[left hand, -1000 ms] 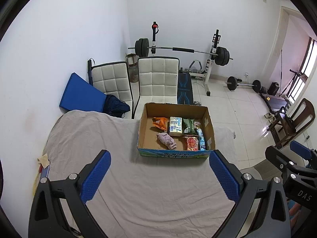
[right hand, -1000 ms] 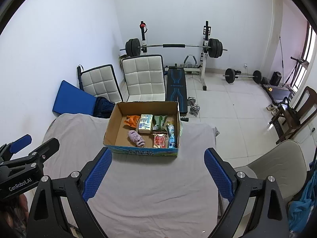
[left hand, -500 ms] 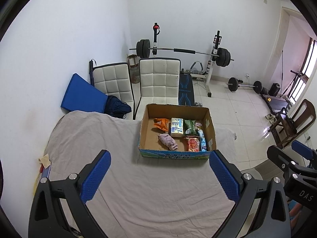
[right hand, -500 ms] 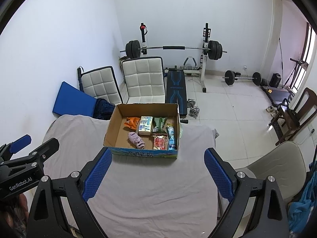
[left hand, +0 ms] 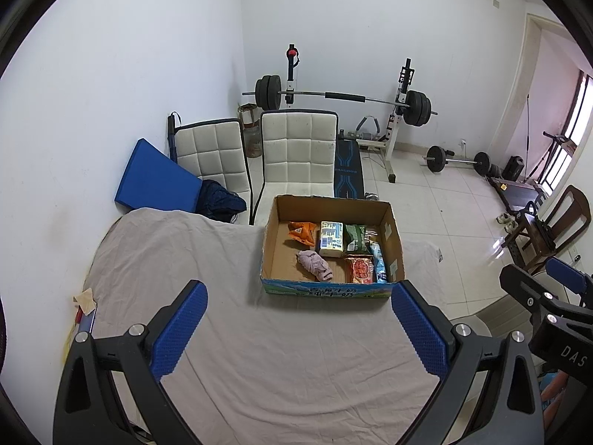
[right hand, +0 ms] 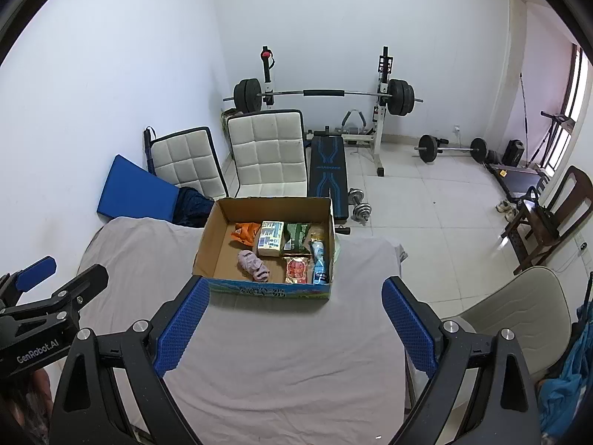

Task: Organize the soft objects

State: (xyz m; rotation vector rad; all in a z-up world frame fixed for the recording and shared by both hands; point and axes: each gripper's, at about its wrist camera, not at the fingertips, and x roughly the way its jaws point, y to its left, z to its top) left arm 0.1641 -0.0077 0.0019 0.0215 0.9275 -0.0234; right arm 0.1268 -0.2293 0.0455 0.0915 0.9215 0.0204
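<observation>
Pink crumpled cloth (left hand: pixel 315 265) sits on the floor of the open cardboard box (left hand: pixel 330 291), near the front wall, left of the red snack packet (left hand: pixel 358 269). Its long axis runs diagonally, far-left to near-right. Behind it sit the orange packet (left hand: pixel 302 230), the white-blue carton (left hand: pixel 331 239) and the green packet (left hand: pixel 354 238); a blue-capped bottle (left hand: pixel 378 267) lies along the right wall. The left half of the box floor is bare.

The box sits on the grey-sheeted table (left hand: pixel 259 352), ahead of both grippers and well apart from them.

Left gripper (left hand: pixel 298 324): jaws spread wide, nothing in them. Box is ahead and slightly right of its centreline.
Right gripper (right hand: pixel 294 320): jaws spread wide too, nothing held. In the right wrist view the cloth (right hand: pixel 253 266) is ahead and slightly left of centre, and the box's front wall (right hand: pixel 268 291) falls between the finger pads.

My read: right is better lined up and marginally nearer; for the pick, close across the cloth's short axis.

View differences: the left view shows the paper scrap (left hand: pixel 84 299) at the table's left edge and the right gripper off to its side; the right view shows the beige chair (right hand: pixel 519 304) and the floor dumbbells (right hand: pixel 357 204).
</observation>
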